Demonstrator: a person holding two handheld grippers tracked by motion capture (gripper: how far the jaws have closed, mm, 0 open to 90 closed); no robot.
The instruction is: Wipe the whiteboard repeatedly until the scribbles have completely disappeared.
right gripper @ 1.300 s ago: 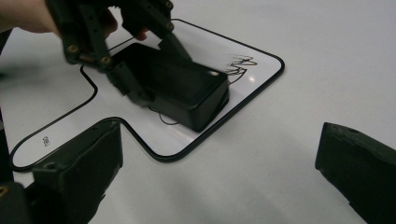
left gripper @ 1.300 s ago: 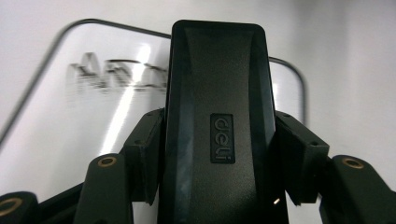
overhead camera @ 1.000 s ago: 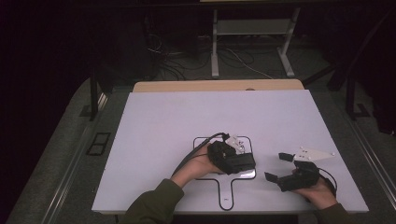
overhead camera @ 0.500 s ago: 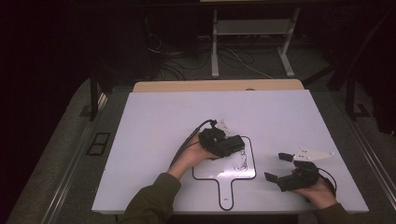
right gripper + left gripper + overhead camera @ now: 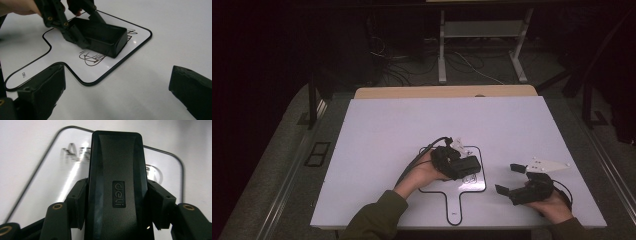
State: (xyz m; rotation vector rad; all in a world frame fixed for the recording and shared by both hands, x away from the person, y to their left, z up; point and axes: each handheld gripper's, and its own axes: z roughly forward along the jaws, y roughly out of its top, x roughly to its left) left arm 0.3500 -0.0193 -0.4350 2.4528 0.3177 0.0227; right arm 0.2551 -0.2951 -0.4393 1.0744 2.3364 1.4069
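The left gripper (image 5: 464,165) is clamped across the two long sides of a black whiteboard eraser (image 5: 103,37), a rigid plastic block with a "deli" mark moulded into its back (image 5: 118,194). The eraser sits on the small handheld whiteboard (image 5: 479,186), a black-edged panel with a short handle that lies flat on the desk (image 5: 387,130) near its front edge. In the right gripper view the eraser rests over dark scribbled marker lines (image 5: 91,58), with part of the scribble exposed beside it. Judged from its shell, the eraser is light and stiff; it should not deform under jaw pressure, and its smooth, glossy sides may slip if the grip is loose or off-centre. The present hold, at mid-length with the jaws on opposite flat sides, appears correct, since it keeps the wiping face level with the board. Whether the underside carries a felt pad cannot be told. The board itself looks thin and light and may slide on the desk during wiping; its handle or its edge is the likely place to steady it. The right gripper (image 5: 512,179) rests on the desk to the right of the board, jaws spread and holding nothing.
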